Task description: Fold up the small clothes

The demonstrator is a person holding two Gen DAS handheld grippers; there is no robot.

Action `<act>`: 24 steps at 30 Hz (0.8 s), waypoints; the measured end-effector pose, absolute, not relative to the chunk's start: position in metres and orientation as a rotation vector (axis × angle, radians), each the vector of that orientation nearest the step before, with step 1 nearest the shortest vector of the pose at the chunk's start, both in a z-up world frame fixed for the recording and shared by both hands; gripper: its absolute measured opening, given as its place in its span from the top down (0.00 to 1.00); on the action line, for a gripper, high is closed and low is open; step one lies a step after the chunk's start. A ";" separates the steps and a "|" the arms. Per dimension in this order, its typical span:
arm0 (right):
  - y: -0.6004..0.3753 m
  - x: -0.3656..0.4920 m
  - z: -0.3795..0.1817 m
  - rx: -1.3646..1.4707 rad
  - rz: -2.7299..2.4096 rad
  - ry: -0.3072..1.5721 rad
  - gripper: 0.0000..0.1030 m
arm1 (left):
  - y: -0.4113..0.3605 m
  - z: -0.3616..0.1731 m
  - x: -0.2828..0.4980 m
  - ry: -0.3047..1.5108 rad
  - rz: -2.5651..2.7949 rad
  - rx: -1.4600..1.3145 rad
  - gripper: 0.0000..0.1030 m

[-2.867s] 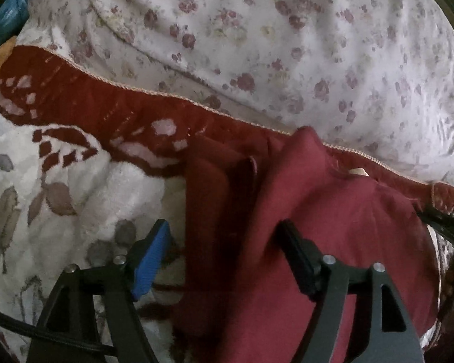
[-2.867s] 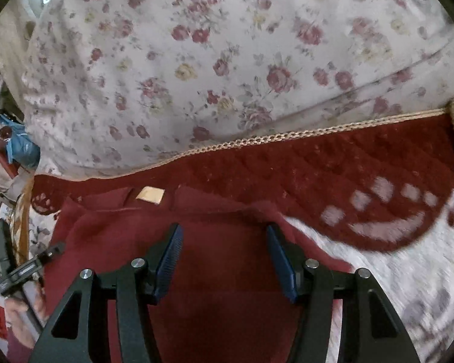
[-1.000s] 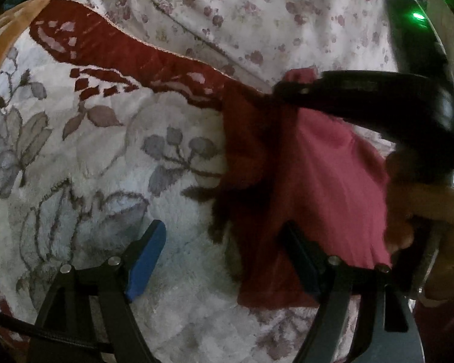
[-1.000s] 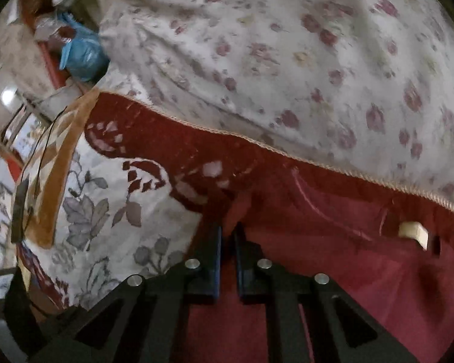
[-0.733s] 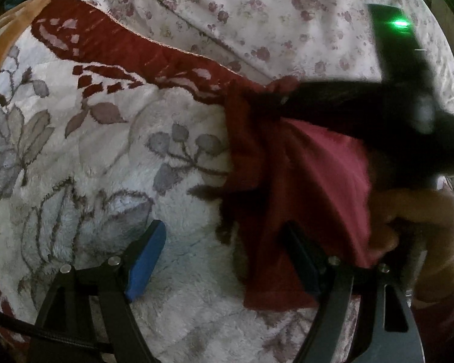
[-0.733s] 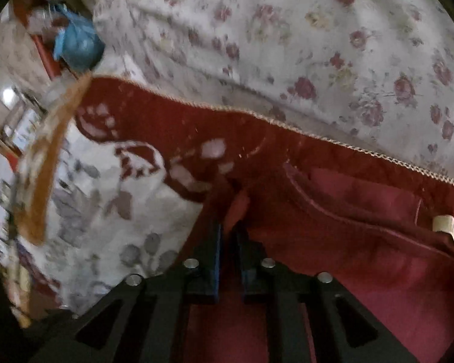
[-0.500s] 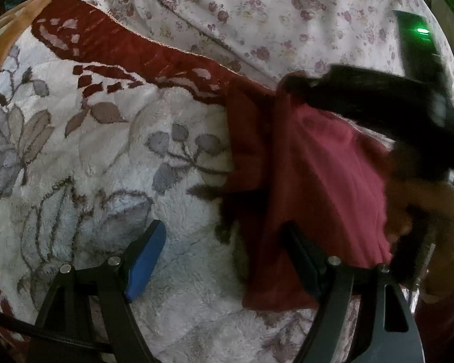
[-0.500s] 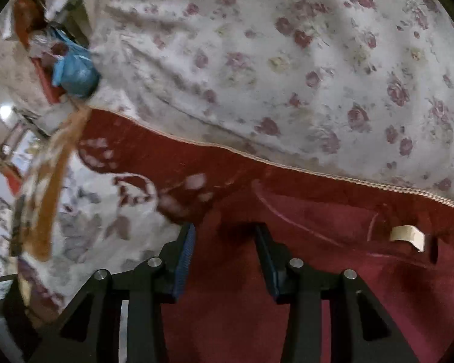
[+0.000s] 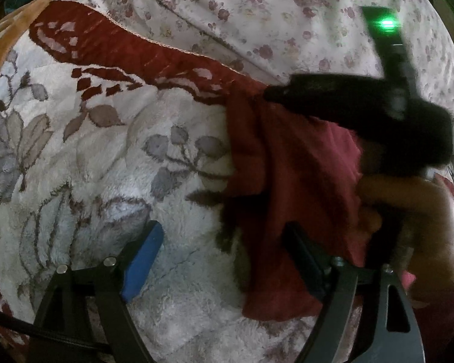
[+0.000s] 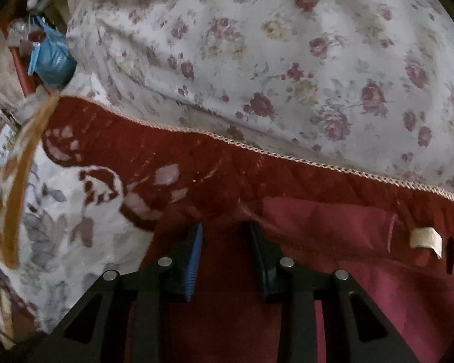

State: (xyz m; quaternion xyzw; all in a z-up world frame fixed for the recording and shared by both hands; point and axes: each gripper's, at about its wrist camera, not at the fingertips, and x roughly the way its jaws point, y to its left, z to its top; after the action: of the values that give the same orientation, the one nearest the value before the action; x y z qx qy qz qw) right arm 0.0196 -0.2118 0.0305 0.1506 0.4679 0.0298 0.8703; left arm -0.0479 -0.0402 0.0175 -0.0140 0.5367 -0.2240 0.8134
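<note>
My right gripper (image 10: 225,252) has just let its jaws part; they now stand partly open over the maroon garment (image 10: 333,260), gripping nothing, the cloth lying loose beneath and between the pads. Just right of it I see the garment's pale label (image 10: 425,239). Ahead runs the red border of the fleece blanket (image 10: 196,157), then a rose-print sheet (image 10: 287,60). My left gripper (image 9: 224,251) stands wide open and empty, its right finger over the garment's folded edge, its blue-padded left finger (image 9: 142,260) above the blanket's white pile. To its right, a hand (image 9: 414,211) holds the other gripper.
</note>
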 end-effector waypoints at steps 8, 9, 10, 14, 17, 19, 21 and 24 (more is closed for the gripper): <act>-0.184 0.002 0.048 0.244 0.137 1.031 0.27 | -0.039 0.018 -0.049 1.144 -0.474 -0.030 0.20; -0.179 0.004 0.046 0.226 0.138 1.050 0.25 | -0.040 0.018 -0.049 1.145 -0.473 -0.031 0.20; -0.176 0.006 0.044 0.220 0.138 1.054 0.23 | -0.039 0.019 -0.050 1.145 -0.473 -0.030 0.20; -0.168 0.013 0.038 0.213 0.130 1.057 0.16 | -0.040 0.019 -0.050 1.144 -0.470 -0.024 0.19; -0.163 0.019 0.035 0.194 0.129 1.059 0.14 | -0.040 0.019 -0.049 1.147 -0.471 -0.026 0.19; -0.162 0.022 0.034 0.193 0.130 1.062 0.12 | -0.040 0.019 -0.048 1.147 -0.470 -0.026 0.19; -0.160 0.025 0.031 0.175 0.133 1.075 0.08 | -0.041 0.019 -0.048 1.146 -0.469 -0.024 0.19; -0.151 0.029 0.026 0.098 0.121 1.095 0.07 | -0.041 0.019 -0.048 1.146 -0.467 -0.025 0.18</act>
State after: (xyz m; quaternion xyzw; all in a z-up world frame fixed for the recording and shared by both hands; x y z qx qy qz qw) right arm 0.0292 -0.1508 0.0262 0.0465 0.5200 0.0576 0.8510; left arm -0.0481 -0.0414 0.0185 -0.0118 0.5370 -0.2191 0.8145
